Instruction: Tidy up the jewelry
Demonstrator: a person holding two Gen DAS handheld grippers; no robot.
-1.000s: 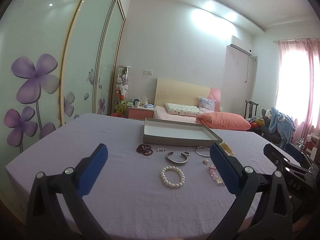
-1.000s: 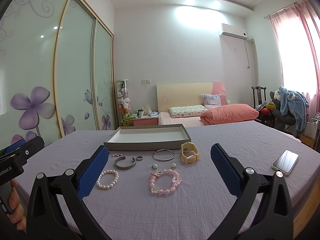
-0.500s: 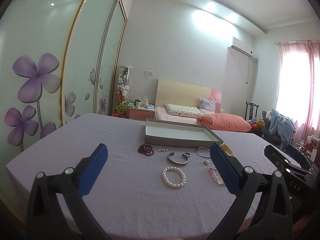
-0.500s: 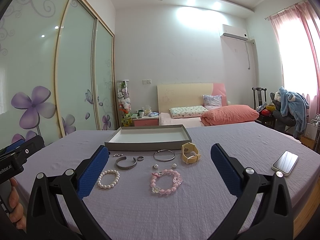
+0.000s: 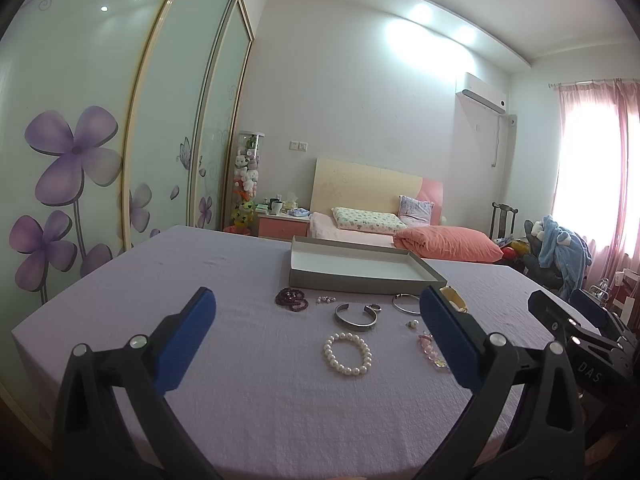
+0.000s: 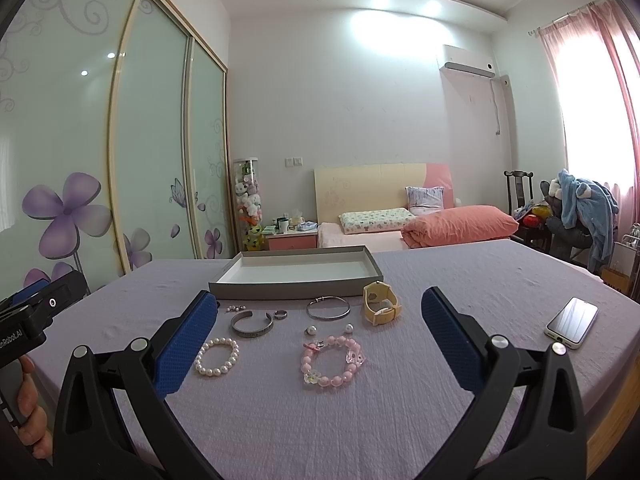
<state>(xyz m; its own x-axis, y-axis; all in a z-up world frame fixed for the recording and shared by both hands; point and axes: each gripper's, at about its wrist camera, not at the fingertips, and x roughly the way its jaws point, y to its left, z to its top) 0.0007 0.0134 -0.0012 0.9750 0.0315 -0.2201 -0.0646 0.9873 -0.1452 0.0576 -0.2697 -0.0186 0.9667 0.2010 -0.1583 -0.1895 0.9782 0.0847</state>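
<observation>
Jewelry lies on a lilac-covered table in front of an empty grey tray (image 5: pixel 428 276) (image 6: pixel 280 290). There is a pearl bracelet (image 5: pixel 347 354) (image 6: pixel 217 358), a silver cuff (image 5: pixel 357 316) (image 6: pixel 252 324), a thin bangle (image 6: pixel 328 307), a pink bead bracelet (image 6: pixel 332 364), a dark red bead bracelet (image 5: pixel 292 299), a yellow watch (image 6: pixel 380 309), a ring (image 6: pixel 280 314) and small pearl earrings (image 6: pixel 311 330). My left gripper (image 5: pixel 316 336) is open and empty, short of the pearl bracelet. My right gripper (image 6: pixel 320 338) is open and empty, above the pink bracelet.
A phone (image 6: pixel 572 322) lies at the table's right side. The table's front edge is near both grippers. A bed with pillows, a nightstand and a flowered wardrobe stand behind the table.
Both views have shifted slightly; the grippers stay open and nothing on the table has moved.
</observation>
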